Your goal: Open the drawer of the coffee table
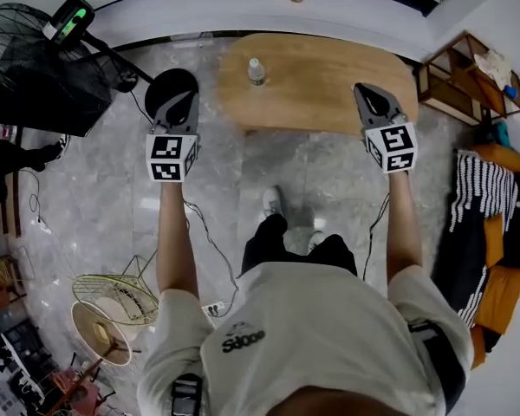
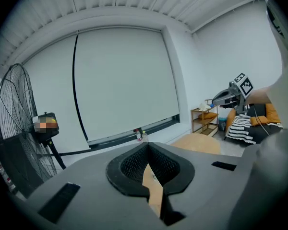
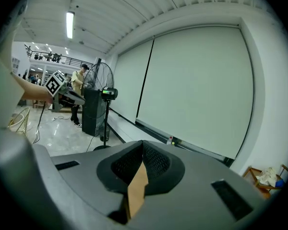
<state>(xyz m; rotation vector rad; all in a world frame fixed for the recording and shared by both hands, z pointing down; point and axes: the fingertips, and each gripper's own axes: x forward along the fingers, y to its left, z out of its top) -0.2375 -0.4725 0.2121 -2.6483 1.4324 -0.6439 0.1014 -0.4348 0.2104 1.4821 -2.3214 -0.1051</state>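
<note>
Nothing of the job is done yet, as far as I can see. The person stands just in front of the oval wooden surface (image 1: 329,81), arms held out, a pair of tongs in each hand. The left tongs (image 1: 185,102) hang over the floor just off the surface's left end. The right tongs (image 1: 366,92) are held up over its right part and seem to touch nothing. Both pairs are closed tight, pads together, with nothing between them. A small bottle (image 1: 256,71) stands on the surface toward its left.

The drawer I can't see. I take it to sit under the top, on a face hidden from above, and which face I can't tell. I'd judge that everything is still to do: get down to the drawer, find its front or handle, take hold and pull it out.
</note>
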